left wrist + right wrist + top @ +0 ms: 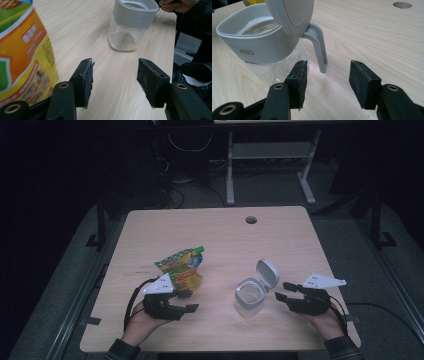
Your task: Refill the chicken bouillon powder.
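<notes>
Nearest the person, the left gripper [186,301] rests low over the pale wooden table [220,232], its jaws apart with bare wood between them. Just at its 11 o'clock stands the yellow, green and orange foil snack pouch [182,267], close beside the left jaw but outside the gap; in the left gripper view the pouch [23,55] fills the left edge.

Across the near edge, the right gripper [286,291] also has its jaws apart and grips nothing. At its 9 o'clock, just beside the fingertips, sits the clear glass jar with a grey plastic collar [248,297]. Its grey hinged lid [267,272] stands open on the far side. In the right gripper view the jar [259,50] lies at 10 o'clock, near the left jaw, and the lid's handle [318,45] hangs ahead of the gap.

Farther off, at 12 o'clock, is a round cable hole [251,220].
</notes>
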`<state>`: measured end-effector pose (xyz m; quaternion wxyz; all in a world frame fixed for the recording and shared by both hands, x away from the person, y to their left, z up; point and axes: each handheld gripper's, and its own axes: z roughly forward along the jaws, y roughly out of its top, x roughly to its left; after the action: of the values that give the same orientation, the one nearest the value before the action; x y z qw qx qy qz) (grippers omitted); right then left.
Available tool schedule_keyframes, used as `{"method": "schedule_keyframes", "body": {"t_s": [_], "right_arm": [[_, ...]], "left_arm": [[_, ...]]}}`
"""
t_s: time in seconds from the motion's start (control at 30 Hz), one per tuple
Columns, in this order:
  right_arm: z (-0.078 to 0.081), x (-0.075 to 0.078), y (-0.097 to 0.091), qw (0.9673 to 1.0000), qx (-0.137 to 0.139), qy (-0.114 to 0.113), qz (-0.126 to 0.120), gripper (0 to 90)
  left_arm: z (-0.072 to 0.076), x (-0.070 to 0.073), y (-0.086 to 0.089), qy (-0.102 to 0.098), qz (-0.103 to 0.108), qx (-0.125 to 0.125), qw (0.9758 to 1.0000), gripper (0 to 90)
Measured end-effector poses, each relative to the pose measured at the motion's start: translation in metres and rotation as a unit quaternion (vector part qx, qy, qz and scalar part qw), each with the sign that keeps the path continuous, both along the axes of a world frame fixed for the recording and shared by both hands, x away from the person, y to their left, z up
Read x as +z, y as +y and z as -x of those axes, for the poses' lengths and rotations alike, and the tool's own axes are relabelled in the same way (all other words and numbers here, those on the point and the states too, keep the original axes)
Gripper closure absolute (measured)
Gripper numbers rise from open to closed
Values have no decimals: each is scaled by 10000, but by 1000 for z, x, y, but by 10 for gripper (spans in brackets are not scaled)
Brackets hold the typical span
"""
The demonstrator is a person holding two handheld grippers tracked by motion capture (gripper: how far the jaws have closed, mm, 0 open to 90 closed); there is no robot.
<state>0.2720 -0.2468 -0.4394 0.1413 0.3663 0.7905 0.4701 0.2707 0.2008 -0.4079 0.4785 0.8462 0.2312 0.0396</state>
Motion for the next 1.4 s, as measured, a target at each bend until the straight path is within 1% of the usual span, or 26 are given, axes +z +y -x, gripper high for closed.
{"method": "schedule_keyframes", "body": {"t_s": [0.33, 0.47, 0.7, 0.9, 0.93, 1.03, 1.17, 1.37, 1.4], "right_arm": [[0, 0, -2, 10000, -27, -5, -10, 481], [-1, 0, -2, 10000, -30, -7, -15, 480], [-1, 0, -2, 10000, -41, -6, -9, 481], [-1, 0, -2, 10000, -44, -7, -9, 481], [-1, 0, -2, 10000, -46, -6, -11, 480], [-1, 0, -3, 10000, -66, -1, -17, 481], [-1, 0, -3, 10000, -75, 15, -25, 481], [-1, 0, -2, 10000, -82, 18, -28, 480], [-1, 0, -2, 10000, -86, 25, -30, 480]], "left_arm": [[2, -2, 16, 4, -22, 90, 10000, 463], [2, -2, 24, -35, -97, 143, 9998, 464], [0, -2, 42, -30, -116, 354, 9993, 469], [-6, -1, 55, -58, -182, 539, 9984, 469], [-7, -1, 57, -87, -219, 549, 9982, 469], [-10, -1, 64, -81, -220, 652, 9976, 469], [-17, -1, 69, -133, -201, 743, 9969, 455], [-30, 0, 70, -217, -206, 733, 9969, 403], [-33, 1, 70, -237, -182, 721, 9970, 390]]}}
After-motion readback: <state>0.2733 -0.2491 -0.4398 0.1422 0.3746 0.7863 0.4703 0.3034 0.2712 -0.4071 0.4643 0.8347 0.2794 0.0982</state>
